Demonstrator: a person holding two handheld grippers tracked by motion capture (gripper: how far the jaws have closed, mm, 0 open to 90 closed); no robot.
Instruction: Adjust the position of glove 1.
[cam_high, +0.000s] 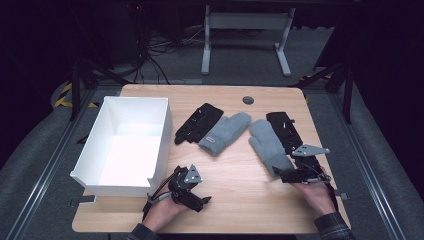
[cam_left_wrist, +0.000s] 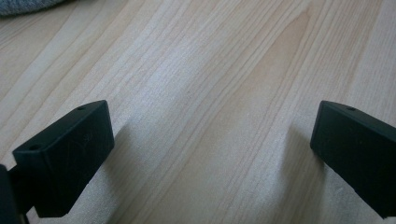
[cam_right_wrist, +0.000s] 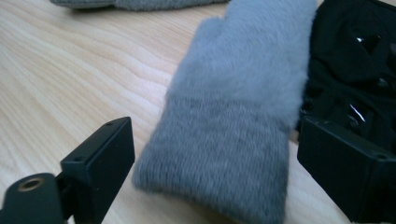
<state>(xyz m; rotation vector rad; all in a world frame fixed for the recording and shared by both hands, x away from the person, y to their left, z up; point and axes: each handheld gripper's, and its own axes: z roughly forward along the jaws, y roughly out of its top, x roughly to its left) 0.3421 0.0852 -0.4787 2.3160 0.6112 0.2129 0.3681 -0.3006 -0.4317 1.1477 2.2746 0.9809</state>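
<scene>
a wooden counter (cam_high: 235, 190) seen from above, with a person's two hands entering from the near edge, each holding a two-jaw gripper. the right gripper (cam_high: 287, 175) sits at the cuff end of a grey mitten (cam_high: 269, 146) lying on the right half of the counter. the mitten's long axis runs away from the person and slightly leftward, cuff nearest the hand, rounded tip farthest. in the right gripper view the knitted cuff of this grey mitten (cam_right_wrist: 233, 116) lies directly ahead between the two black jaws, which stand wide apart on either side of it and have not closed on it. a black glove (cam_high: 285, 131) lies just beside the mitten on its right, touching it. the left gripper (cam_high: 200, 200) rests near the front edge, jaws apart over bare wood, well away from the mitten, so the right hand is clearly the nearer one. a second grey mitten (cam_high: 224, 132) and a second black glove (cam_high: 198, 123) lie mid-counter. an open white box (cam_high: 165, 130) stands at the left.
</scene>
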